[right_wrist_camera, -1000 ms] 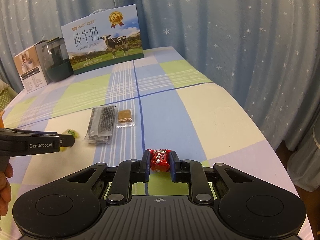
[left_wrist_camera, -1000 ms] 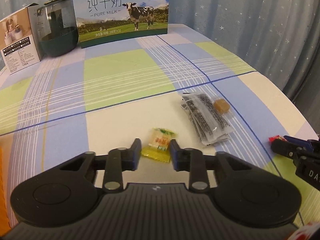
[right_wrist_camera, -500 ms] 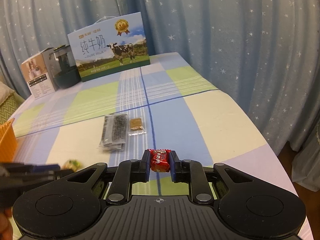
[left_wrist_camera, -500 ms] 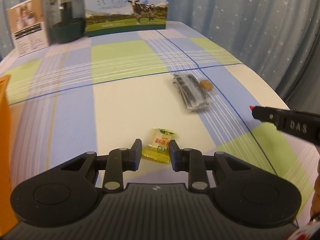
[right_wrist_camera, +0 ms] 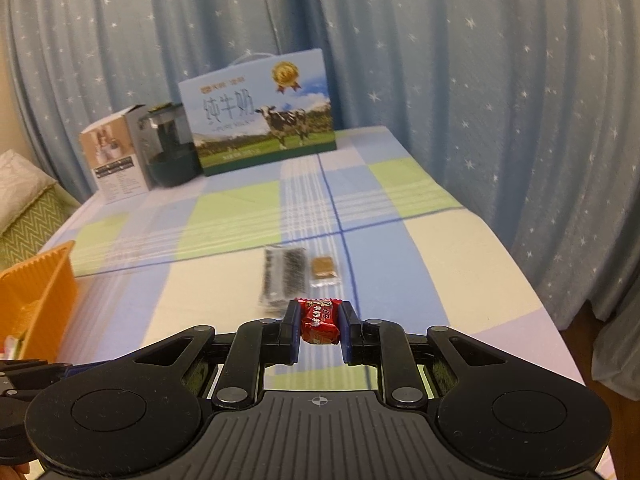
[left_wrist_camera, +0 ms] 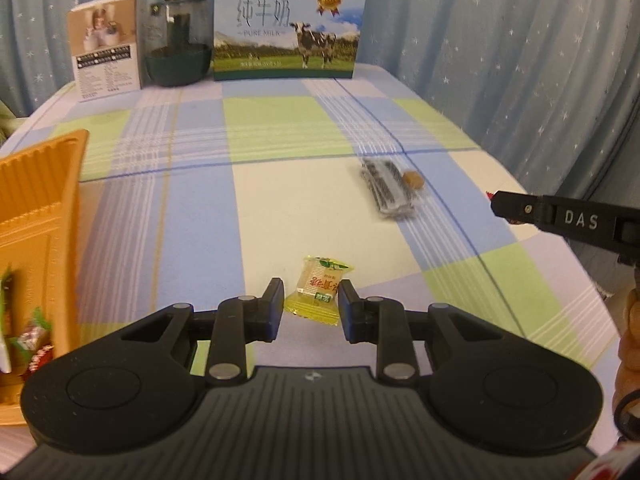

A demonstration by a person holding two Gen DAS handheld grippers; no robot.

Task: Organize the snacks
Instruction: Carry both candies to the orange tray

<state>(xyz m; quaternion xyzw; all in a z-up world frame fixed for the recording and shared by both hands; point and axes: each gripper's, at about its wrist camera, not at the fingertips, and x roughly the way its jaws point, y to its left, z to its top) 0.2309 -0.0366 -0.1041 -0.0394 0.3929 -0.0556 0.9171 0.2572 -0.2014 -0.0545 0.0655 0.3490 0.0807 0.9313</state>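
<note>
a yellow candy (left_wrist_camera: 319, 290) is held between the narrowed jaws of the left gripper (left_wrist_camera: 311, 303), lifted clear above the checked tablecloth (left_wrist_camera: 192, 216). the right gripper (right_wrist_camera: 319, 325) is closed on a red candy (right_wrist_camera: 320, 322), pinched at mid-wrapper, and is also seen from the side in the left wrist view, with a red tip showing at its fingers (left_wrist_camera: 505, 202). an orange basket (left_wrist_camera: 40, 208) is seen at the left table edge, with wrapped sweets (left_wrist_camera: 32, 340) inside it. a stack of dark-printed sachets (left_wrist_camera: 387, 190) and a small brown candy (left_wrist_camera: 413, 180) just beside it are left lying on the cloth, well apart from the basket. at the far edge a milk carton box (left_wrist_camera: 288, 28), a dark jar (left_wrist_camera: 178, 40) and a small box (left_wrist_camera: 105, 46) are stood before the curtain.
</note>
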